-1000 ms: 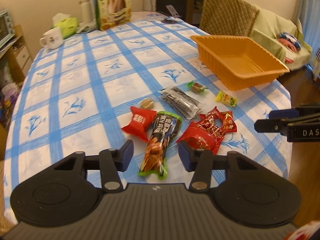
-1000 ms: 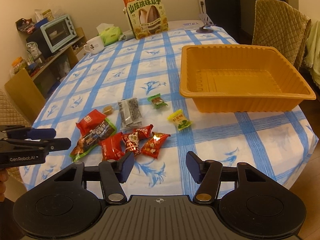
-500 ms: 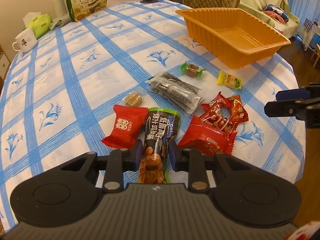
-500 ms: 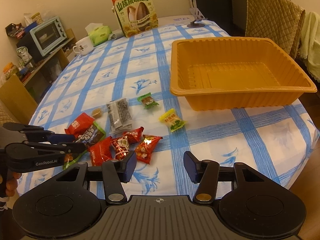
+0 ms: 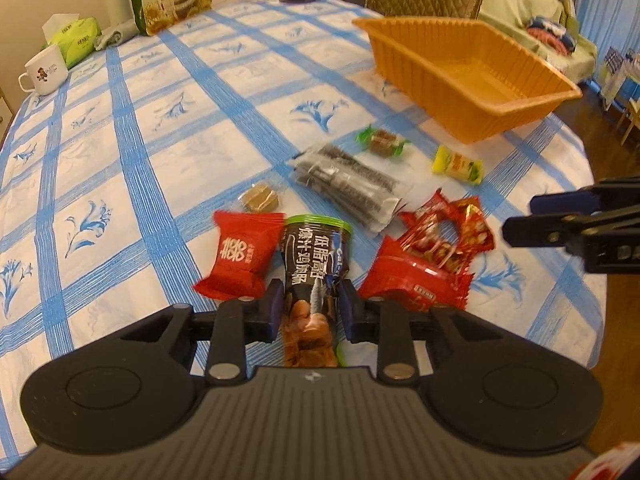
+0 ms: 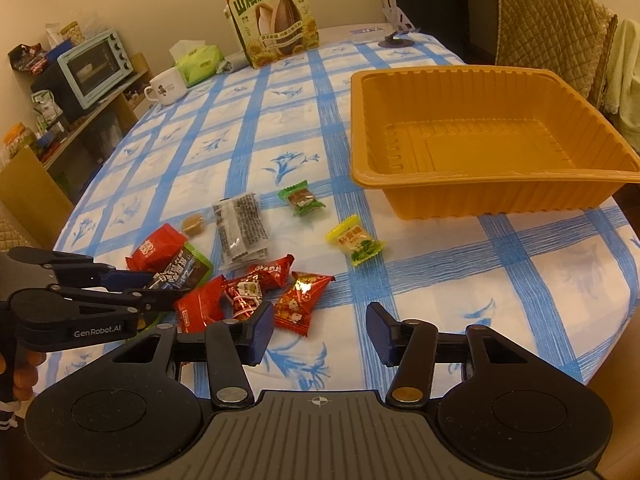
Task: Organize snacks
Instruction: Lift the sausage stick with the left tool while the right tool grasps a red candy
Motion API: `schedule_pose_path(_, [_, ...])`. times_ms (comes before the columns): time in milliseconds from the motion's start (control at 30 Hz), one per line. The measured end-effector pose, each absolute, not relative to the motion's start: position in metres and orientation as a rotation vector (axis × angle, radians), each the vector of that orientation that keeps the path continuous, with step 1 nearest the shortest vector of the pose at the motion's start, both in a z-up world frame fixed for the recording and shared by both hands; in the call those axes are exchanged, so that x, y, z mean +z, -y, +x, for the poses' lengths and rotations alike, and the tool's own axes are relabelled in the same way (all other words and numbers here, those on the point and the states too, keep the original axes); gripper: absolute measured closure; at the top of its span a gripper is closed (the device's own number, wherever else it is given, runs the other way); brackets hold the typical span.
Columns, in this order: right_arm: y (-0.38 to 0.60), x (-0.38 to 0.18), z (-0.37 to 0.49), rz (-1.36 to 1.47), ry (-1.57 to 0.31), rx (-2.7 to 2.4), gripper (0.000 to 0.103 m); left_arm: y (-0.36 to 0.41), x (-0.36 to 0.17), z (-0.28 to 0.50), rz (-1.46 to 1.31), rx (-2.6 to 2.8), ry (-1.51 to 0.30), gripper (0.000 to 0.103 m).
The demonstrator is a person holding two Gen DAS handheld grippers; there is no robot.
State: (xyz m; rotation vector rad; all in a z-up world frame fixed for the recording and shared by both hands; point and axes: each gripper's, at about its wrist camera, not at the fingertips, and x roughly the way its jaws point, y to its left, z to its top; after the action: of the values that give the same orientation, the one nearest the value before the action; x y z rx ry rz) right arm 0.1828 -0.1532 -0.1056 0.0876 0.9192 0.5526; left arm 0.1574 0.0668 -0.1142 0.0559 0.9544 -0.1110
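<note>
Dining room, warm light. Table (image 6: 440, 280) under a blue-checked cloth; empty orange tray (image 6: 460, 196) at its far right side serves as landmark.

Snacks lie in a loose cluster on the cloth, well apart from the tray, toward the near-left of it. None in the tray yet.

Left tool (image 5: 308, 312): pads pressed onto the dark green-topped snack pouch (image 5: 314, 264), pinching its lower half. The pouch's green top end points toward the tray; a red packet (image 5: 240, 258) lies just beside it on the side away from the tray.

Right tool (image 6: 320, 334): spread, nothing between the pads, hovering near the red foil candies (image 6: 302, 300) on the cluster's tray side.

Handling, judged: pouch is light, soft film, likely slippery and crinkly; contents may crush. A hold across the narrow width, as now, looks adequate; free end will probably droop when lifted.
</note>
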Motion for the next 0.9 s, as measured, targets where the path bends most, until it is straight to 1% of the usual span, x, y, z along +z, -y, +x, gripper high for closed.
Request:
schedule_pose_path(133, [0.15,-0.109,0.186,0.092,-0.922,0.552,0.057,-0.066,-0.103,0.147,0.039,-0.098,-0.917,0.077])
schedule_pose_path(400, [0.138,-0.115,0.197,0.107,-0.932,0.534,0.064,-0.079,-0.085,0.131,-0.021,-0.041,-0.882,0.077])
schedule_pose_path(633, [0.124,-0.123,0.203,0.1,-0.946,0.502,0.071,-0.096,-0.073,0.121,-0.043,0.004,-0.871,0.077])
schedule_pose_path(767, [0.118,-0.126,0.203,0.084,-0.941,0.49,0.073,-0.104,-0.068,0.116,-0.051,0.011,-0.873,0.077])
schedule_pose_path(800, [0.117,-0.126,0.202,0.079,-0.939,0.489,0.077,-0.105,-0.067,0.114,-0.053,0.012,-0.874,0.077])
schedule_pose_path(900, [0.119,-0.125,0.201,0.087,-0.942,0.481,0.079,-0.108,-0.064,0.111,-0.058,0.007,-0.87,0.077])
